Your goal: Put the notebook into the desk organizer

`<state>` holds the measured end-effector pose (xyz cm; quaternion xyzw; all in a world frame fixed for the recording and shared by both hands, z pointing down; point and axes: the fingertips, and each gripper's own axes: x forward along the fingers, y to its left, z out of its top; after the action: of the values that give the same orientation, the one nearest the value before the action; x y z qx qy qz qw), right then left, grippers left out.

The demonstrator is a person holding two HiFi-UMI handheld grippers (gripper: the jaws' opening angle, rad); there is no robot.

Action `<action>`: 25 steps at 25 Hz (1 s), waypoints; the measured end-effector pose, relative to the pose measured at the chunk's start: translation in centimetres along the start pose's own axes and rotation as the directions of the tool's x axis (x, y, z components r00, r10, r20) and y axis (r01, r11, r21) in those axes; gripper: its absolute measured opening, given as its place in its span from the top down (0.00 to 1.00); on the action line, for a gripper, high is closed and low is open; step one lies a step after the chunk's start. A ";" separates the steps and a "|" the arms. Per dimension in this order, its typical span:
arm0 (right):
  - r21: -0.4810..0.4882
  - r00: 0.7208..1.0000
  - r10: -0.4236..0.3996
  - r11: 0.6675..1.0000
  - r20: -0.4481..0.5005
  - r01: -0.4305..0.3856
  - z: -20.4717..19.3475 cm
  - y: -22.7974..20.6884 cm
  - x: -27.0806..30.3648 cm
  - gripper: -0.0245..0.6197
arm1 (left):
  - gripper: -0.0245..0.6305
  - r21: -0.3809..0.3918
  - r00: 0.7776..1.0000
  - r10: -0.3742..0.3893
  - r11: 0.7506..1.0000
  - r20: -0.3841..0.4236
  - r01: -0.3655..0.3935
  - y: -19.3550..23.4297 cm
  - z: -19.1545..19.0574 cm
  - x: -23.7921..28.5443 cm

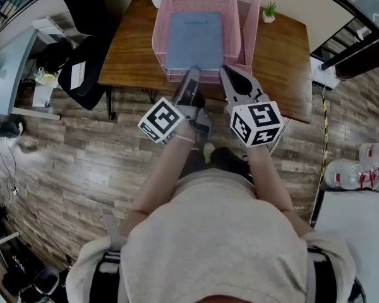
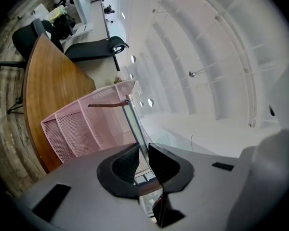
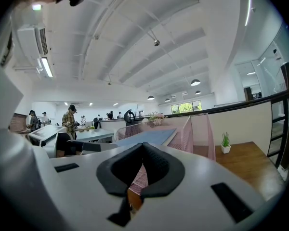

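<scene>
One wooden table (image 1: pixel 129 49) carries everything, and on it the pink mesh desk organizer (image 1: pixel 159 27) sits with its open front toward the person. In its tray the blue notebook (image 1: pixel 194 40) lies flat, and since its near edge reaches only the front lip, it looks to be in place. The left gripper (image 1: pixel 192 76) is at that edge, rolled sideways so its fingers straddle the thin cover. They stand narrow, the edge between them, not plainly pinching. The right gripper (image 1: pixel 232 74) hangs just beside it, fingers together on nothing, probably to keep clear.
</scene>
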<state>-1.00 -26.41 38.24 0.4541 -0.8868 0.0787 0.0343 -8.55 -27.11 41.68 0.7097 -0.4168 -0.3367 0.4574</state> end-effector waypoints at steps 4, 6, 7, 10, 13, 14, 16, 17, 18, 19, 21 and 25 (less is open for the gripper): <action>0.001 1.000 0.008 1.000 -0.002 -0.008 -0.1 -0.1 0.3 0.95 | 0.87 -0.002 1.000 0.004 1.000 -0.005 -0.004 0.2 0.2 0.6; 0.000 1.000 0.011 1.000 0.000 -0.011 0.1 -0.2 0.4 0.95 | 0.87 -0.003 1.000 0.006 1.000 -0.005 -0.006 0.3 0.3 0.9; -0.002 1.000 0.012 1.000 0.003 -0.012 0.2 -0.2 0.5 0.95 | 0.87 -0.003 1.000 0.008 1.000 -0.005 -0.008 0.3 0.3 1.1; -0.006 1.000 0.014 1.000 0.008 -0.014 0.4 -0.5 0.8 0.95 | 0.87 -0.006 1.000 0.011 1.000 -0.004 -0.011 0.5 0.4 1.6; -0.007 1.000 0.015 1.000 0.010 -0.015 0.6 -0.8 1.0 0.95 | 0.87 -0.012 1.000 0.012 1.000 -0.005 -0.012 0.6 0.4 2.0; -0.007 1.000 0.016 1.000 0.012 -0.016 0.7 -0.9 1.1 0.95 | 0.87 -0.012 1.000 0.012 1.000 -0.006 -0.012 0.6 0.5 2.1; -0.006 1.000 0.018 1.000 0.017 -0.017 0.9 -1.0 1.4 0.95 | 0.87 -0.011 1.000 0.012 1.000 -0.009 -0.012 0.7 0.5 2.3; -0.005 1.000 0.018 1.000 0.019 -0.018 0.9 -1.1 1.6 0.95 | 0.87 -0.009 1.000 0.012 1.000 -0.010 -0.012 0.7 0.5 2.5; -0.004 1.000 0.019 1.000 0.021 -0.019 1.0 -1.1 1.7 0.95 | 0.87 -0.008 1.000 0.013 1.000 -0.011 -0.013 0.8 0.5 2.6; -0.003 1.000 0.020 1.000 0.023 -0.019 1.0 -1.2 1.8 0.95 | 0.87 -0.008 1.000 0.013 1.000 -0.011 -0.014 0.8 0.6 2.8; 0.000 0.999 0.019 1.000 0.027 -0.019 1.0 -1.4 2.0 0.95 | 0.87 -0.017 1.000 0.010 1.000 -0.007 -0.010 0.8 0.5 3.0; 0.011 0.999 0.019 1.000 0.041 -0.019 1.1 -1.7 2.2 0.95 | 0.84 -0.019 1.000 0.004 1.000 -0.006 -0.004 1.2 0.5 3.3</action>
<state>-0.88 -29.36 37.67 0.4474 -0.8911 0.0745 0.0128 -7.90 -30.55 42.28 0.7056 -0.4135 -0.3375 0.4661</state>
